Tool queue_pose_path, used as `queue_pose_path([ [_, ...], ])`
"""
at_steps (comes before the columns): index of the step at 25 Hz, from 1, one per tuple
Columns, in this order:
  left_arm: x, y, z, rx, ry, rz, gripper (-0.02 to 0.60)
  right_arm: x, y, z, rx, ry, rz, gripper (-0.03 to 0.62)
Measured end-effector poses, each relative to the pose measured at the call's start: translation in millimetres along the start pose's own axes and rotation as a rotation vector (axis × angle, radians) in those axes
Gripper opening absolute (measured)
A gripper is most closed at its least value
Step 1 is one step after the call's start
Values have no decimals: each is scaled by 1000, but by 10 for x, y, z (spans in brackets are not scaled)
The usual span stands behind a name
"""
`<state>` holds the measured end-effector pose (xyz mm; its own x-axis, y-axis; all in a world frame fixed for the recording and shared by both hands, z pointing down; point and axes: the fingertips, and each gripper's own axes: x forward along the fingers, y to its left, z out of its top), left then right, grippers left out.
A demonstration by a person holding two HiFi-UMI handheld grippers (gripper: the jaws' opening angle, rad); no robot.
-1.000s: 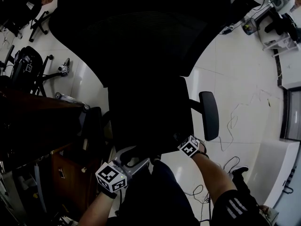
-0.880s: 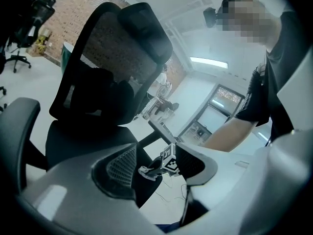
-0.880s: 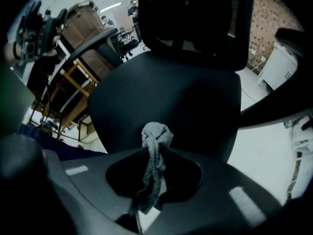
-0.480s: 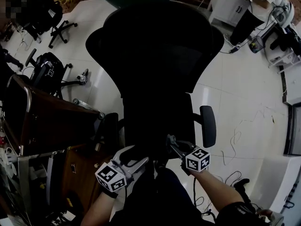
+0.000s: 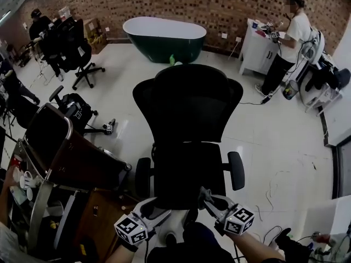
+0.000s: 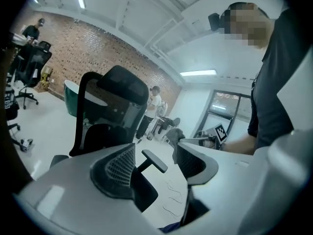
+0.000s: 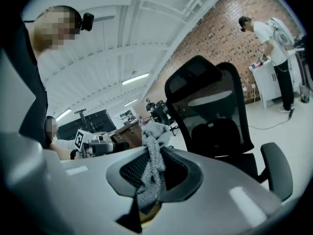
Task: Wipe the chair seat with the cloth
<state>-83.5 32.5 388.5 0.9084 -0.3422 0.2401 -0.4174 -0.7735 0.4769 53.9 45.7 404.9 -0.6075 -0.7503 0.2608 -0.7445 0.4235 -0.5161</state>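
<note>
Chair (image 5: 189, 141) before bathtub (image 5: 164, 37), desk (image 5: 77, 163) at its left, cabinet (image 5: 256, 52) behind at right.

head view high, steeply down on chair (image 5: 189, 136), both gripper views low, near, facing that chair

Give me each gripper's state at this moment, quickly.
Left gripper: open, nothing between its jaws.
Right gripper: shut on the cloth.
</note>
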Motion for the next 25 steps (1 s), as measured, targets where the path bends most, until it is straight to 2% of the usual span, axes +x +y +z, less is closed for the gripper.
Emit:
queue_pose_path([
  [6,-706,-644,-146,126,-27,-109,295,-451,1036,115,-98,-144,-35,58],
  [11,-1263,-1164,-258,138,-50,-147,295,-928,1620,-17,-52,-214,-69,58],
  [18,-1583,-1627,-304,188,-69,-174,295,-1446,2024,-176,-89,-250,-107,57],
  [22,-1649,-1880,-305,206,-100,-163,295,-1666,2130,-220,-93,-262,-91,57],
  [25,-1653,-2078,-305,185,-124,-148,295,-1862,2225,-186,-110,-275,-61,57],
])
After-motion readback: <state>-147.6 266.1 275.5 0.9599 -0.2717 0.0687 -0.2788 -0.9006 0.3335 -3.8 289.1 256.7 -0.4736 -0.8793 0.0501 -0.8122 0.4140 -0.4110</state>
